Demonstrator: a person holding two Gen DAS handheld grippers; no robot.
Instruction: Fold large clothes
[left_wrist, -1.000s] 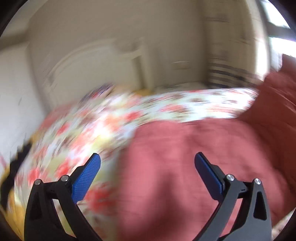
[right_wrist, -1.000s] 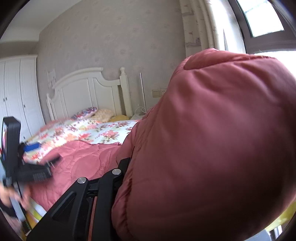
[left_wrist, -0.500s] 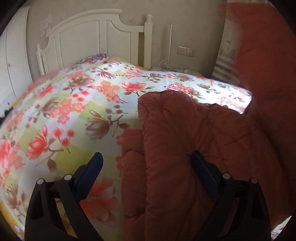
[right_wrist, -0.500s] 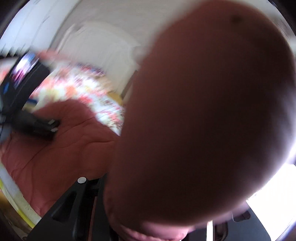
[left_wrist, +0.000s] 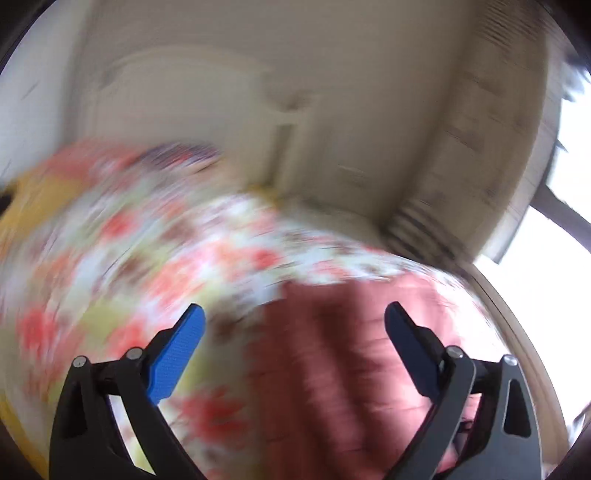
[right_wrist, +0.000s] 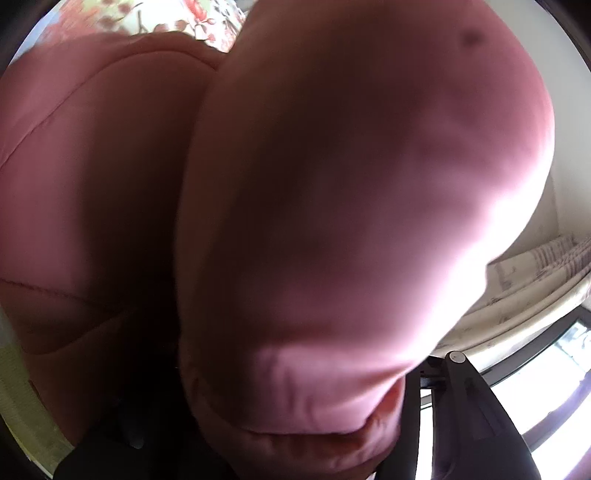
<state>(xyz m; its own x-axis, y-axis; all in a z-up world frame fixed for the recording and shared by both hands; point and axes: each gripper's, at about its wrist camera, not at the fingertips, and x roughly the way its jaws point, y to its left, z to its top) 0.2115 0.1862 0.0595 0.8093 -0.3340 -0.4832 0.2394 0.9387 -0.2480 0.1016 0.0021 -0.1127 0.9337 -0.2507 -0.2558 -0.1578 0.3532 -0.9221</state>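
The left gripper (left_wrist: 293, 325) is opening wide, nothing between its blue pads (left_wrist: 173, 354); the pink padded coat (left_wrist: 351, 362) is lying just ahead and below it on the floral bedspread (left_wrist: 122, 266); the right gripper (right_wrist: 295, 435) is opening with a coat fold bulging between its jaws, filling its view.

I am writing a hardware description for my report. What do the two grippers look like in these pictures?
The left gripper has two black angular finger arms with silver rivets; its fingers carry blue textured pads. Of the right gripper only one black arm with a silver rivet shows; the pink padded garment hides the rest.
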